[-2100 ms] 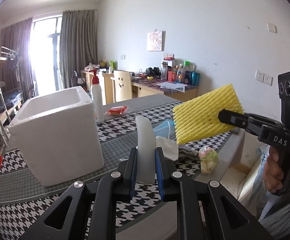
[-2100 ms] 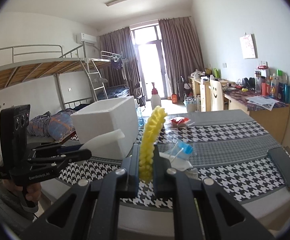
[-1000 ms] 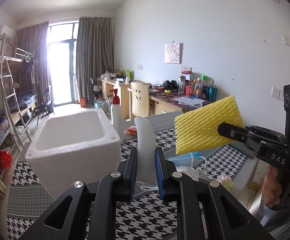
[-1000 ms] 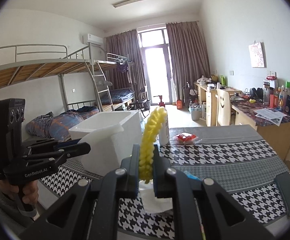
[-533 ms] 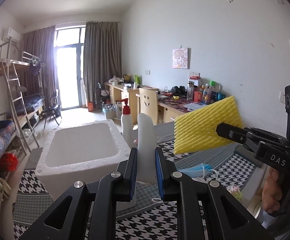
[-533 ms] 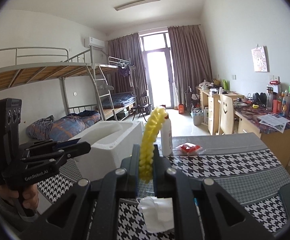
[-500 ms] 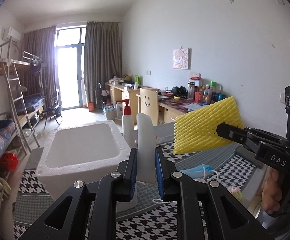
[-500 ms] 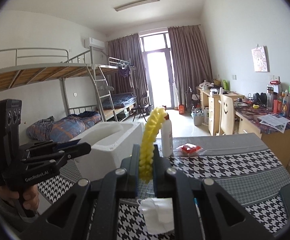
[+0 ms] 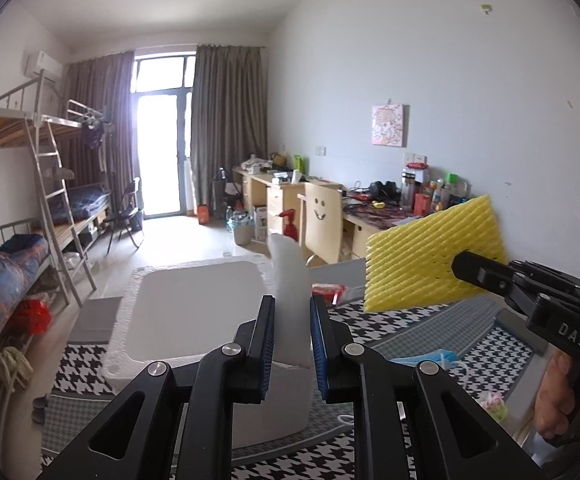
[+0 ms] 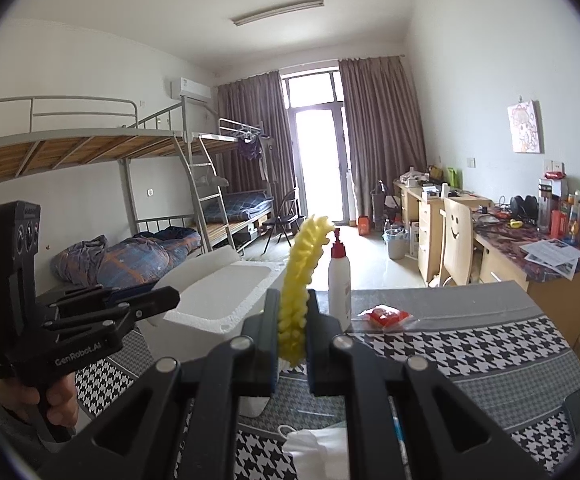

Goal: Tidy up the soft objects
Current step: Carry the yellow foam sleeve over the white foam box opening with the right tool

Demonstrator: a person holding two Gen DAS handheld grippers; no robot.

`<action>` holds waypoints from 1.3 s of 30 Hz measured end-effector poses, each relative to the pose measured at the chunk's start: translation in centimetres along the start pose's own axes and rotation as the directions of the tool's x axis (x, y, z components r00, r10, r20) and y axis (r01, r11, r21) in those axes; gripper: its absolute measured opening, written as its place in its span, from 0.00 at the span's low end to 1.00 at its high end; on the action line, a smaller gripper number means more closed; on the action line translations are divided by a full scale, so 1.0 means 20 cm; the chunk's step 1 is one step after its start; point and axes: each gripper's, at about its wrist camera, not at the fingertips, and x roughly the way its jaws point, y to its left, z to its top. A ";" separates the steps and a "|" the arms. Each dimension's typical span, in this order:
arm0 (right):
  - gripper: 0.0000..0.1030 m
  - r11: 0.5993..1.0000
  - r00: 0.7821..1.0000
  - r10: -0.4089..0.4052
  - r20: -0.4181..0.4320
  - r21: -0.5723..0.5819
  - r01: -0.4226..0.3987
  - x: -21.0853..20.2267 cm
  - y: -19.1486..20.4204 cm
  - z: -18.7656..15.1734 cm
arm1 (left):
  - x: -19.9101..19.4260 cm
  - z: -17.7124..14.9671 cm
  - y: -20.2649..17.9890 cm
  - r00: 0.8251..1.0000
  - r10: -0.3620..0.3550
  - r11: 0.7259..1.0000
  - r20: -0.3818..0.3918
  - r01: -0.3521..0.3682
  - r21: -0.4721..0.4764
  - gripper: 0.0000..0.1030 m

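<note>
The yellow foam net (image 9: 429, 256) you carry is a flat, ribbed rectangle of bright foam mesh, its ridges running in slanted rows; edge-on in your right wrist view it looks like a thin knobbly strip that curls over at the top. Your right gripper (image 10: 293, 334) has its fingers nearly closed on its lower end, so the sheet stands up out of the jaws, in the air above the table.

The white foam sheet (image 9: 290, 296) is smooth, pale and slightly translucent, with a rounded top edge. Your left gripper (image 9: 291, 338) has its blue-lined fingers pinched on it with only the sheet's thickness between them, and it sticks up out of the jaws, held right above the near right part of the white foam box (image 9: 138, 292).

That box is open-topped with thick crumbly walls and a bare white inside, and it sits on the houndstooth tablecloth (image 10: 469, 344). Just beside its far right corner stands a white pump bottle (image 10: 338, 284) with a red top, and a small red packet (image 10: 385, 315) lies near it. A blue face mask (image 9: 429, 358) and a crumpled white tissue (image 10: 321, 448) lie on the cloth nearer to you.
</note>
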 end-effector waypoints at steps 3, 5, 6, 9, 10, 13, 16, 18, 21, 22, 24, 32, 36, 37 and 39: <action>0.13 1.000 1.000 0.009 -0.005 -0.016 -0.009 0.02 0.04 0.01 | 0.02 0.01 0.02 1.000 0.017 1.000 -0.002 -0.017 -0.012 0.18; 0.13 1.000 1.000 0.018 -0.006 -0.022 -0.018 0.04 0.05 0.02 | 0.02 0.02 0.03 1.000 0.027 1.000 0.001 -0.027 -0.014 0.18; 0.13 1.000 1.000 0.021 -0.007 -0.022 -0.021 0.04 0.04 0.03 | 0.02 0.03 0.03 0.999 0.034 0.999 0.006 -0.034 -0.015 0.18; 0.13 0.999 1.000 0.026 -0.010 -0.030 -0.026 0.07 0.06 0.05 | 0.01 0.04 0.05 0.998 0.067 0.998 0.015 -0.067 -0.006 0.18; 0.13 0.999 1.000 0.029 -0.008 -0.033 -0.029 0.08 0.06 0.06 | 0.01 0.05 0.06 0.997 0.076 0.997 0.019 -0.076 -0.005 0.18; 0.13 0.999 1.000 0.031 0.003 -0.036 -0.031 0.10 0.07 0.09 | 0.01 0.06 0.08 0.995 0.094 0.996 0.024 -0.093 -0.013 0.18; 0.13 0.999 0.999 0.040 0.006 -0.031 -0.040 0.12 0.07 0.10 | 0.02 0.06 0.10 0.994 0.108 0.994 0.023 -0.107 -0.022 0.18; 0.13 0.998 0.999 0.045 0.008 -0.034 -0.045 0.14 0.08 0.12 | 0.03 0.06 0.11 0.993 0.113 0.993 0.019 -0.113 -0.027 0.18; 0.13 0.998 0.999 0.052 0.003 -0.036 -0.052 0.15 0.10 0.13 | 0.03 0.06 0.13 0.991 0.133 0.991 0.018 -0.132 -0.027 0.18; 0.13 0.998 0.999 0.053 0.001 -0.035 -0.053 0.16 0.10 0.13 | 0.04 0.06 0.13 0.990 0.139 0.990 0.017 -0.138 -0.029 0.18; 0.13 0.997 0.998 0.067 -0.007 -0.035 -0.067 0.18 0.11 0.14 | 0.05 0.06 0.14 0.989 0.149 0.988 0.011 -0.148 -0.035 0.18; 0.13 0.995 0.996 0.084 -0.032 -0.046 -0.086 0.25 0.16 0.14 | 0.14 0.07 0.22 0.986 0.162 0.985 -0.038 -0.164 -0.062 0.18; 0.13 0.994 0.995 0.097 -0.038 -0.048 -0.098 0.27 0.18 0.15 | 0.16 0.08 0.23 0.986 0.159 0.985 -0.056 -0.163 -0.060 0.18; 0.13 0.994 0.994 0.099 -0.042 -0.051 -0.101 0.28 0.18 0.15 | 0.17 0.08 0.23 0.985 0.162 0.985 -0.058 -0.165 -0.054 0.18; 0.13 0.993 0.994 0.098 -0.046 -0.057 -0.100 0.29 0.19 0.16 | 0.18 0.09 0.23 0.985 0.162 0.985 -0.066 -0.166 -0.053 0.18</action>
